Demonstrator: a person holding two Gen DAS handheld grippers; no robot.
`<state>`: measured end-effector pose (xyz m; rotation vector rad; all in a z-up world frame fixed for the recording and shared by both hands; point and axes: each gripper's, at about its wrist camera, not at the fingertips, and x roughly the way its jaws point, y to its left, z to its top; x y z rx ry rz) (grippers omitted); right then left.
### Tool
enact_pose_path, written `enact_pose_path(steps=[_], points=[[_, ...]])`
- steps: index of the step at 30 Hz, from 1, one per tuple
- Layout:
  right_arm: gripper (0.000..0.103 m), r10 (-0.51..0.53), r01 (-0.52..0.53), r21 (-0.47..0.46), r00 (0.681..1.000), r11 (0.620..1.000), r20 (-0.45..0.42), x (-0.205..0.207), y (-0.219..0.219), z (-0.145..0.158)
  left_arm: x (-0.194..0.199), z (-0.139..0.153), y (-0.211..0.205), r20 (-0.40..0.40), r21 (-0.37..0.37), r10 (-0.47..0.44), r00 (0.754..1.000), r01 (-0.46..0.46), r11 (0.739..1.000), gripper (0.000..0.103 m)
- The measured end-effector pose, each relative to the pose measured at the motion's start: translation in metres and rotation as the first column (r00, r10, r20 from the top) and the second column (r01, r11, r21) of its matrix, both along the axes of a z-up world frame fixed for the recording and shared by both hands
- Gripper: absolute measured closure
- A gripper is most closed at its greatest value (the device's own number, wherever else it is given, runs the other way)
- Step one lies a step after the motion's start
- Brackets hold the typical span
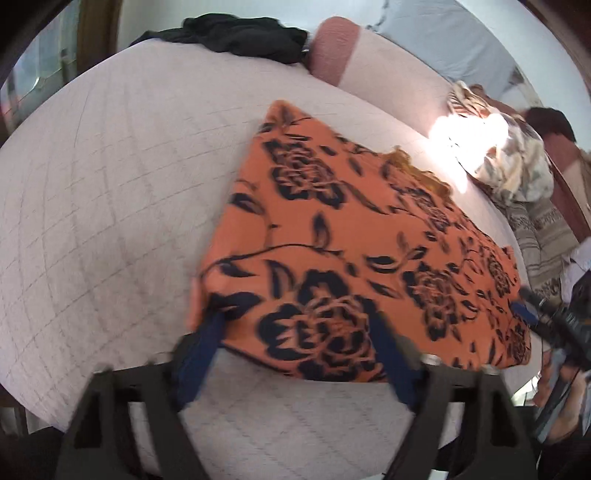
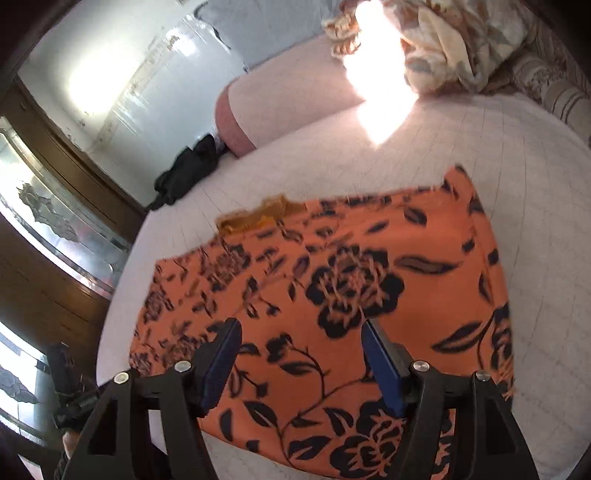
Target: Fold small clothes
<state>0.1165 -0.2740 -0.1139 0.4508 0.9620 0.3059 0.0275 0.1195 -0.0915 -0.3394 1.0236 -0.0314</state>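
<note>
An orange garment with a dark floral print [image 1: 332,229] lies flat and folded on the white quilted bed [image 1: 92,184]. In the left wrist view its near corner drapes over the tips of my left gripper [image 1: 295,325]. The blue pads [image 1: 201,354] stand wide apart and do not press on the cloth. In the right wrist view the same garment [image 2: 351,266] spreads under my right gripper [image 2: 299,332], whose blue pads [image 2: 382,365] stand apart just above the fabric with nothing pinched. A mustard-coloured edge [image 2: 258,218] shows at the garment's far side.
A black garment [image 1: 240,35] lies at the bed's far end beside a pink bolster [image 1: 336,51]. A heap of patterned bedding [image 2: 454,44] sits by a bright sun patch. A wooden cabinet with glass doors [image 2: 55,221] stands beside the bed.
</note>
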Motion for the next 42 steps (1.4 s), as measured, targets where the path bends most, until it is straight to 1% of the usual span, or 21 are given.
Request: enact_pose_path(steps=[1, 2, 3, 7, 9, 12, 14, 15, 16, 18, 21, 22, 25, 26, 27, 29, 32, 34, 37, 39, 42], points=[[0.032, -0.016, 0.015, -0.015, 0.999, 1.000, -0.042, 0.002, 0.000, -0.016, -0.002, 0.004, 0.004, -0.005, 0.012, 0.012, 1.000, -0.012, 1.000, 0.063], [0.032, -0.023, 0.023, 0.002, 0.999, 1.000, -0.030, 0.000, -0.002, -0.024, -0.005, 0.009, 0.009, 0.002, -0.008, 0.009, 1.000, -0.009, 1.000, 0.071], [0.032, -0.024, 0.024, 0.001, 1.000, 1.000, 0.006, -0.004, -0.002, -0.023, -0.007, 0.010, 0.015, 0.004, -0.037, 0.009, 1.000, -0.009, 0.999, 0.073], [0.032, -0.041, 0.041, 0.006, 0.999, 0.999, -0.008, -0.001, -0.003, -0.022, -0.026, 0.014, 0.041, 0.011, -0.134, 0.087, 0.996, -0.085, 0.987, 0.074], [0.032, -0.038, 0.038, 0.007, 0.999, 0.999, 0.004, -0.004, -0.004, -0.021, -0.035, 0.026, 0.041, 0.070, -0.171, 0.069, 0.995, -0.056, 0.984, 0.070], [0.032, -0.035, 0.035, 0.007, 0.999, 0.999, 0.017, -0.005, -0.003, -0.022, -0.035, 0.033, 0.025, 0.120, -0.153, -0.015, 0.993, 0.034, 0.988, 0.054], [0.032, -0.034, 0.034, 0.010, 0.999, 0.999, 0.020, -0.006, -0.004, -0.022, -0.022, 0.018, 0.018, 0.054, -0.095, -0.019, 0.998, 0.024, 0.995, 0.053], [0.032, -0.036, 0.035, 0.014, 0.999, 0.999, 0.020, -0.007, -0.005, -0.022, -0.013, 0.003, 0.021, -0.037, -0.067, 0.025, 0.999, -0.027, 0.997, 0.053], [0.032, -0.036, 0.036, 0.020, 0.999, 0.999, 0.019, -0.007, -0.006, -0.022, -0.012, -0.007, 0.029, -0.080, -0.086, 0.064, 0.995, -0.071, 0.994, 0.058], [0.032, -0.035, 0.035, 0.032, 0.999, 0.999, 0.020, -0.007, -0.007, -0.023, -0.019, 0.007, 0.035, -0.036, -0.138, 0.088, 0.996, -0.092, 0.986, 0.057], [0.032, -0.030, 0.029, 0.043, 0.999, 0.999, 0.027, -0.008, -0.009, -0.024, -0.019, 0.032, 0.041, 0.058, -0.155, 0.075, 0.995, -0.066, 0.986, 0.049], [0.032, -0.032, 0.031, 0.045, 0.999, 0.999, 0.028, -0.008, -0.009, -0.024, -0.014, 0.035, 0.043, 0.070, -0.156, 0.072, 0.995, -0.061, 0.986, 0.041], [0.030, -0.032, 0.031, 0.048, 0.999, 0.998, 0.027, -0.008, -0.009, -0.023, 0.009, 0.021, 0.050, 0.005, -0.221, 0.058, 0.998, -0.056, 0.974, 0.037], [0.030, -0.033, 0.032, 0.049, 0.999, 0.998, 0.026, -0.008, -0.009, -0.023, 0.015, 0.008, 0.051, -0.044, -0.242, 0.044, 0.998, -0.054, 0.969, 0.044], [0.030, -0.033, 0.032, 0.050, 0.999, 0.998, 0.026, -0.008, -0.009, -0.023, 0.020, -0.003, 0.050, -0.090, -0.231, 0.047, 0.995, -0.066, 0.971, 0.062], [0.029, -0.029, 0.027, 0.054, 0.999, 0.998, 0.028, -0.008, -0.009, -0.023, 0.016, -0.005, 0.052, -0.086, -0.228, 0.041, 0.995, -0.060, 0.972, 0.082], [0.029, -0.021, 0.019, 0.052, 0.999, 0.998, 0.035, -0.009, -0.009, -0.023, 0.005, 0.029, 0.034, 0.029, -0.100, 0.005, 1.000, -0.002, 0.995, 0.089], [0.029, -0.020, 0.018, 0.046, 0.999, 0.999, 0.036, -0.009, -0.009, -0.023, 0.003, 0.036, 0.028, 0.064, -0.054, -0.008, 0.998, 0.011, 0.998, 0.088], [0.029, -0.021, 0.020, 0.043, 0.999, 0.999, 0.034, -0.008, -0.008, -0.023, 0.021, -0.007, 0.041, -0.104, -0.089, 0.017, 0.994, -0.026, 0.996, 0.075], [0.029, -0.022, 0.020, 0.055, 0.999, 0.998, 0.032, -0.008, -0.010, -0.023, 0.020, 0.005, 0.047, -0.075, -0.108, 0.032, 0.997, -0.040, 0.993, 0.068], [0.029, -0.015, 0.013, 0.057, 0.999, 0.998, 0.040, -0.009, -0.010, -0.024, 0.026, 0.035, 0.046, 0.028, -0.067, 0.017, 0.999, -0.015, 0.998, 0.053]])
